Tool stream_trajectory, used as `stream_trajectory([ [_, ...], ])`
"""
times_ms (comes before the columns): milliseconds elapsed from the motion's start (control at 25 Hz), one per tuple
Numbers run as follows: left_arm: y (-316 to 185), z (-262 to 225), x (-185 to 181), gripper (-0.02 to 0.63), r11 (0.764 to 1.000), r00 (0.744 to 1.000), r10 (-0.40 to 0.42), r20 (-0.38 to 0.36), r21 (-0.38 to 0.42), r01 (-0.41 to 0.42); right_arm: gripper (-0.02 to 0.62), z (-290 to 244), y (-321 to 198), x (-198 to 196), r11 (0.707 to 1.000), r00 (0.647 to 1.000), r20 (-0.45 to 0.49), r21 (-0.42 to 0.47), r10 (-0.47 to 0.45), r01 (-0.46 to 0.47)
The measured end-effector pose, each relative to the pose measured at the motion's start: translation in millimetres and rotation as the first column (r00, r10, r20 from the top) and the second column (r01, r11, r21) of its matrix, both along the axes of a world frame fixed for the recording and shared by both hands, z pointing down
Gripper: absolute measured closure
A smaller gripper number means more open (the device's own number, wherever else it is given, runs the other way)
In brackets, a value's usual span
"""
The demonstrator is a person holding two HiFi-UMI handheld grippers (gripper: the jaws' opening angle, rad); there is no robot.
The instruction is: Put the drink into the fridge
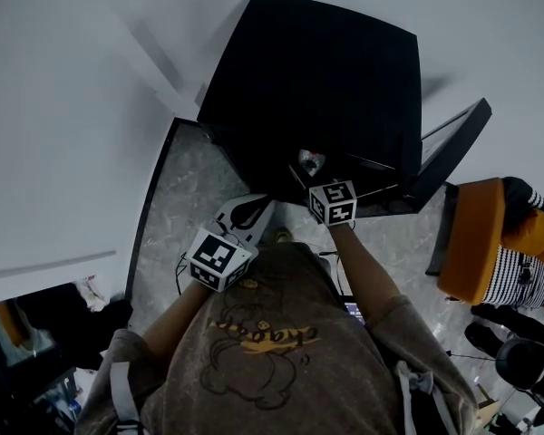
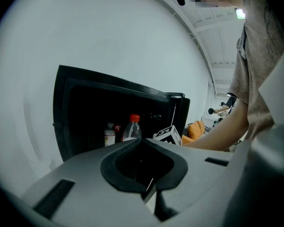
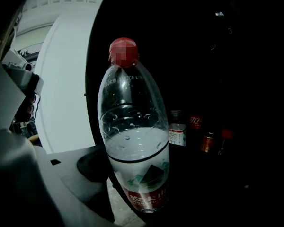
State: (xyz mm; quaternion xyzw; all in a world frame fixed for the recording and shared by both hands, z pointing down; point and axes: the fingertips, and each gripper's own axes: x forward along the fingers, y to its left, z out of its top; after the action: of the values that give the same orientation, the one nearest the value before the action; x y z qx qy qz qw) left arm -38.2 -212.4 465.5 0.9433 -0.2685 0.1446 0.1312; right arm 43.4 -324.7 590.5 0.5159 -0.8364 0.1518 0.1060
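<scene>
The right gripper (image 1: pixel 319 181) is clamping the upright bottle (image 3: pixel 135 141) just inside the open fridge (image 1: pixel 317 71) at twelve o'clock. The left gripper (image 2: pixel 143 162), jaws together and empty, is hovering at its eight o'clock.

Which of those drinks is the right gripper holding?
The tall clear water bottle with the red cap, half full, in the right gripper; the white-labelled bottle and red cans stand behind it in the fridge.

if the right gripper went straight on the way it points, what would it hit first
The right gripper, shut on the red-capped bottle, points into the open fridge. The path looks free up to the small white-labelled bottle and red drinks standing farther in; depth in the dark is unclear.
</scene>
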Motion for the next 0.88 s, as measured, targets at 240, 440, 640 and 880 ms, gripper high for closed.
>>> stream_trajectory([
  [240,-9,8,0,0.601,1.000,1.000,0.001,0.004,0.001,-0.001,0.252,10,-16,4,1.000,1.000,0.000,0.001,0.013,-0.013],
  [440,-16,15,1,0.600,1.000,1.000,0.009,0.001,0.006,-0.009,0.252,16,-31,6,0.999,0.999,0.009,0.007,0.040,-0.040],
  [640,-20,25,2,0.600,1.000,1.000,0.024,0.007,0.017,-0.024,0.252,18,-44,10,0.997,0.998,0.017,0.032,0.064,-0.064],
  [880,-24,36,2,0.600,0.999,0.999,0.038,0.014,0.030,-0.039,0.252,27,-52,11,0.996,0.997,0.015,0.051,0.070,-0.071],
])
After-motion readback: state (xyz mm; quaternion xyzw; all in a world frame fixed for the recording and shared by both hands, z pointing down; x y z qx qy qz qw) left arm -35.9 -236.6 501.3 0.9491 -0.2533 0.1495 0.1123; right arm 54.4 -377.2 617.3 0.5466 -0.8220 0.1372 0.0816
